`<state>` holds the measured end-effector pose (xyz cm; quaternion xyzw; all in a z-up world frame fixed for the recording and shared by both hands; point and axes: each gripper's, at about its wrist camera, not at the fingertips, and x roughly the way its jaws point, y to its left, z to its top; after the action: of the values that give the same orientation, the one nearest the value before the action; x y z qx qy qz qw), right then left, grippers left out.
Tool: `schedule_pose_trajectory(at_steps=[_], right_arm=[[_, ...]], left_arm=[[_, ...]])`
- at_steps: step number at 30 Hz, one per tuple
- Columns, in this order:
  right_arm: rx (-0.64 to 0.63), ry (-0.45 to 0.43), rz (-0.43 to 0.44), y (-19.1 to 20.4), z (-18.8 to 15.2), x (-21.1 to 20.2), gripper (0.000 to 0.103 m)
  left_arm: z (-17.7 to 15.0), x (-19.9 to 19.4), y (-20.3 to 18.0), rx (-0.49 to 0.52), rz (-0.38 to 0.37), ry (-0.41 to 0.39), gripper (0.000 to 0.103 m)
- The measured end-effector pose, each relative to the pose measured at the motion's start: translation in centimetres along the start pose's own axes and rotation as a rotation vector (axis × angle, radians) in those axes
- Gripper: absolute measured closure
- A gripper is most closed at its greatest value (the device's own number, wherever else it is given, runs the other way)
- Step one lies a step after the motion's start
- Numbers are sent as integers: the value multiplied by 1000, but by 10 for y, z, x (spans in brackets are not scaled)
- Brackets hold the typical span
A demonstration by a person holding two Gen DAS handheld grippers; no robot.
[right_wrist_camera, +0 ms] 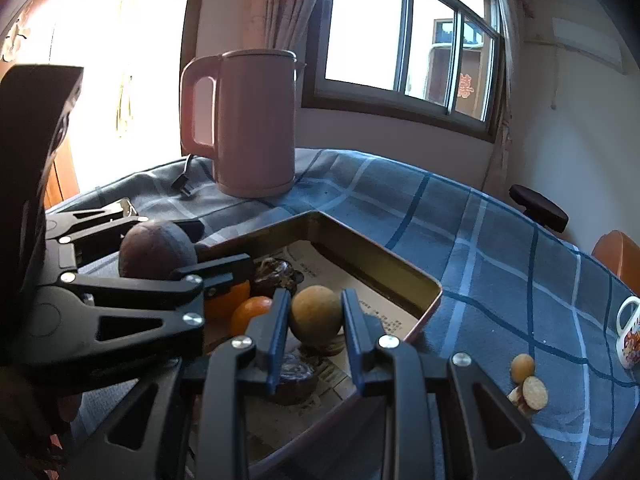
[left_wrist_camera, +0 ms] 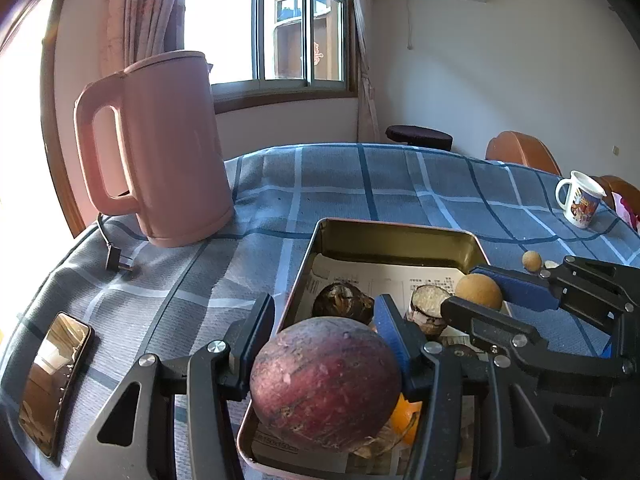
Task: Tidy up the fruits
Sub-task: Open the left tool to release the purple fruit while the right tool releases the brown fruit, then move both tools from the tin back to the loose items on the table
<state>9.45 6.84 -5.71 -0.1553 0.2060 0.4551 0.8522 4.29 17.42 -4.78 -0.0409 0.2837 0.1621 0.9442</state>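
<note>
Above the paper-lined tin tray point(left_wrist_camera: 394, 236), poised for dropping in: left gripper point(left_wrist_camera: 320, 320) clamping 1 large reddish-purple fruit point(left_wrist_camera: 326, 382), right gripper point(right_wrist_camera: 316, 320) pinching 1 small tan fruit point(right_wrist_camera: 316, 316).

Printed paper point(left_wrist_camera: 384, 280) lines the metal tray point(left_wrist_camera: 394, 232), its columns of small dark characters too fine to read in either view. On the strip of that paper at the tray's near edge, a line of print seems to read "150x150", though the digits are blurred. Beyond the window point(right_wrist_camera: 404, 36), past the tray, a red Chinese character sign point(right_wrist_camera: 466, 85) hangs on an outside wall; it looks like the double-happiness character. A white mug point(left_wrist_camera: 581, 199) to the right of the tray carries a colourful picture, with no wording legible.
</note>
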Motion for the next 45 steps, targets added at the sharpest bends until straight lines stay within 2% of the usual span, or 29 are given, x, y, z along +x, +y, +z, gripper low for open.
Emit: schedule_pose_trajectory(at_steps=[11, 13, 15, 16, 18, 23, 27, 30, 34, 36, 41, 43, 45], right_arm=[[-19, 1, 8, 5, -2, -2, 73], [-15, -9, 7, 4, -2, -5, 67], [0, -16, 5, 1, -3, -7, 55], [10, -23, 9, -1, -3, -8, 51], [27, -40, 11, -6, -4, -13, 36], [7, -80, -32, -18, -12, -37, 31], [55, -85, -126, -59, -28, -59, 25], [92, -48, -221, -95, -40, -64, 25], [173, 28, -275, -133, -53, -59, 25], [221, 62, -254, -146, -54, -53, 25], [233, 150, -225, -154, -53, -33, 25], [243, 202, -202, -156, -56, -22, 28], [247, 233, -190, -156, -58, -14, 39]], left_arm=[[-1, -2, -1, 5, 14, -2, 48], [-2, -5, 0, 5, 28, -13, 45], [-3, -8, 3, -7, 35, -20, 35], [-3, -11, 5, -16, 38, -28, 32], [-2, -16, 7, -29, 30, -44, 27], [6, -36, -3, -38, -29, -102, 26], [11, -41, -28, -2, -70, -123, 24], [13, -38, -48, 26, -93, -114, 24], [15, -30, -75, 62, -119, -98, 24], [16, -26, -86, 78, -131, -88, 24], [18, -21, -103, 110, -153, -71, 24], [20, -18, -107, 114, -155, -63, 24], [21, -16, -112, 119, -166, -56, 24]])
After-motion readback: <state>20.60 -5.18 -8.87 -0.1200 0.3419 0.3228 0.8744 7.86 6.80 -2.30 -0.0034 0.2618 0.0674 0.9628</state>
